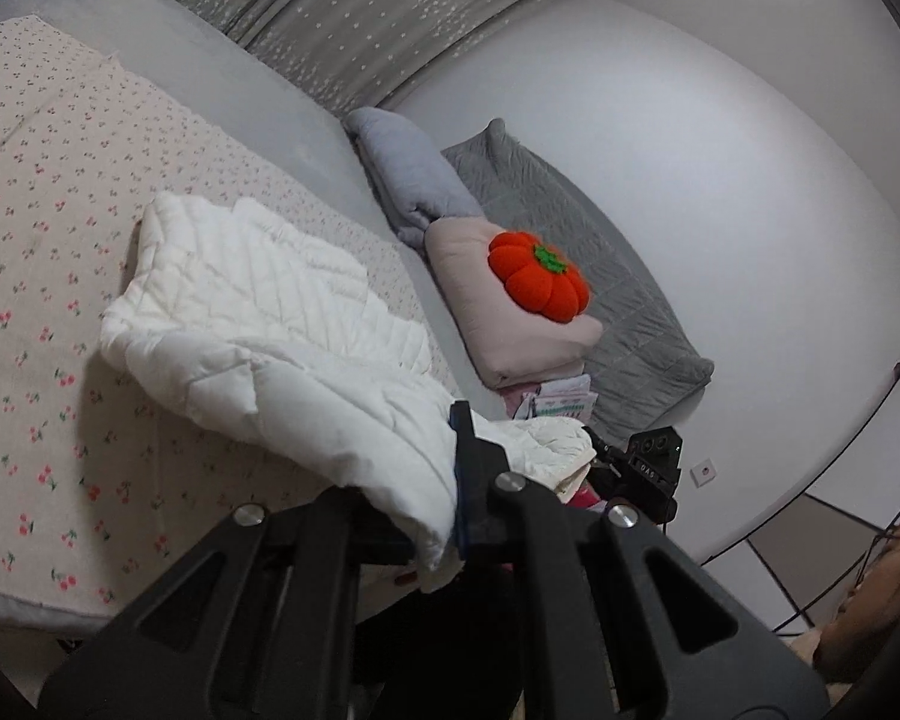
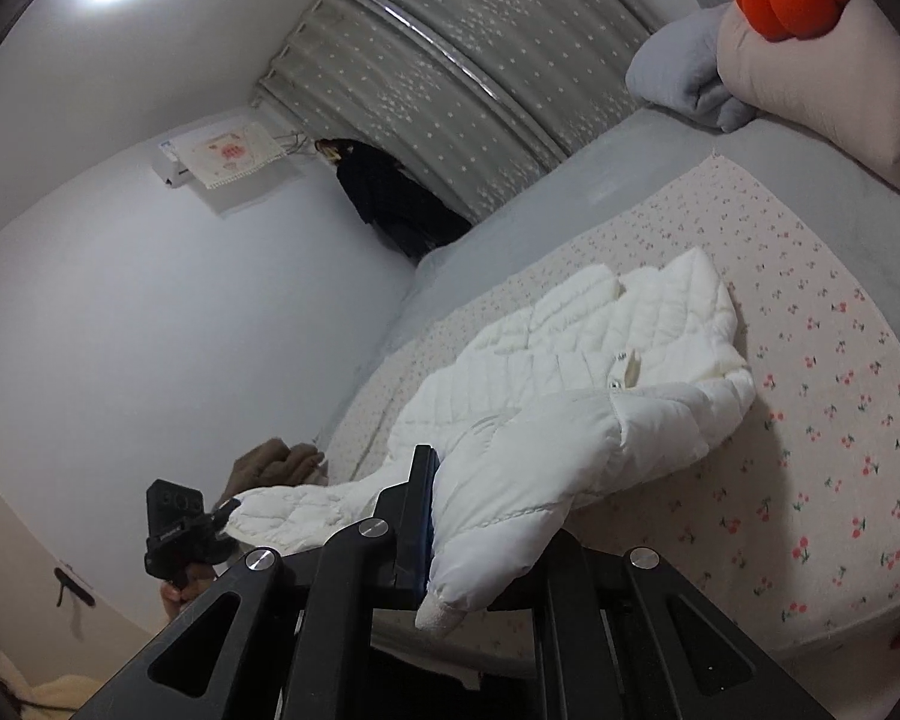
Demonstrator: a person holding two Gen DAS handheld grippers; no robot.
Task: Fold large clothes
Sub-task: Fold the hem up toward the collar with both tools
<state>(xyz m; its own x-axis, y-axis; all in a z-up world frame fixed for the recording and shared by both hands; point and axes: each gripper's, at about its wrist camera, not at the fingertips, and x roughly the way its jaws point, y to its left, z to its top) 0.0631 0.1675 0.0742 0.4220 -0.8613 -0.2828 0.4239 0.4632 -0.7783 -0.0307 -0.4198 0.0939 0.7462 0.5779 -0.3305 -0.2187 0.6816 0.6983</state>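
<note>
A white quilted puffer jacket (image 1: 258,312) lies on the cherry-print sheet (image 1: 42,276), its near edge raised off the bed. My left gripper (image 1: 450,480) is shut on the jacket's near edge, and white fabric drapes over its left finger. In the right wrist view the same jacket (image 2: 600,360) stretches away across the sheet (image 2: 810,420). My right gripper (image 2: 435,516) is shut on a sleeve end whose cuff hangs below the pads. The other gripper shows in each view, left gripper (image 2: 180,528) and right gripper (image 1: 648,468), both holding the lifted edge.
A pink pillow (image 1: 510,306) with an orange pumpkin plush (image 1: 537,276) leans at the head of the bed, beside a grey rolled blanket (image 1: 408,180) and a grey quilt (image 1: 600,276). Star-patterned curtains (image 2: 450,78) hang behind. A person in dark clothes (image 2: 390,198) stands by them.
</note>
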